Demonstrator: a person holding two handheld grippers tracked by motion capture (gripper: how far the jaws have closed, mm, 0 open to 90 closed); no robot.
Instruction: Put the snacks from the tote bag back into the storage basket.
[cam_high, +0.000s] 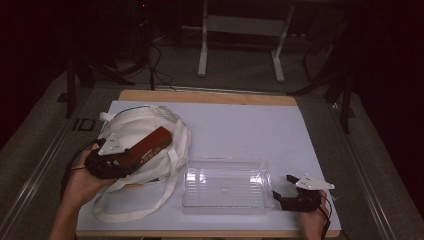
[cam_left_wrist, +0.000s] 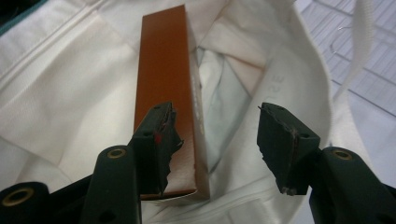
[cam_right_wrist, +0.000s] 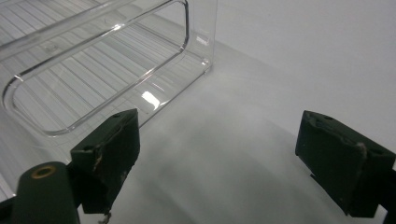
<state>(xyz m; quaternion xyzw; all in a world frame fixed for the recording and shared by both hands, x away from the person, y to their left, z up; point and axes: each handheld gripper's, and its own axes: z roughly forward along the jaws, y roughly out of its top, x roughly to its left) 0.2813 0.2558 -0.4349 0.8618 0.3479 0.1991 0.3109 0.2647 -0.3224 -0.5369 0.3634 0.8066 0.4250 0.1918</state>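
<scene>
The left gripper (cam_high: 131, 159) sits over the white cloth bag (cam_high: 131, 131) at the left of the table (cam_high: 240, 120). In the high view it appears to carry the brown box (cam_high: 149, 147), which lies tilted across the bag's mouth. The left gripper view corrects this: the box (cam_left_wrist: 166, 84) rests beside the left-hand jaw, its long edge pointing into the bag (cam_left_wrist: 70, 93) opening, while the gap between the jaws stands over cloth. The jaws stand narrowly apart and press on nothing. The bag's handle straps (cam_high: 167, 182) trail across the table toward the clear plastic bin (cam_high: 226, 186).

The bin stands at centre near the front edge, close to the straps. Bare table surface lies open behind it and to the right.

The right gripper (cam_high: 286, 188) rests just beside the bin's right end. The right gripper view shows its jaws wide apart over bare table, with the bin's wall (cam_right_wrist: 140, 70) ahead to one side.
</scene>
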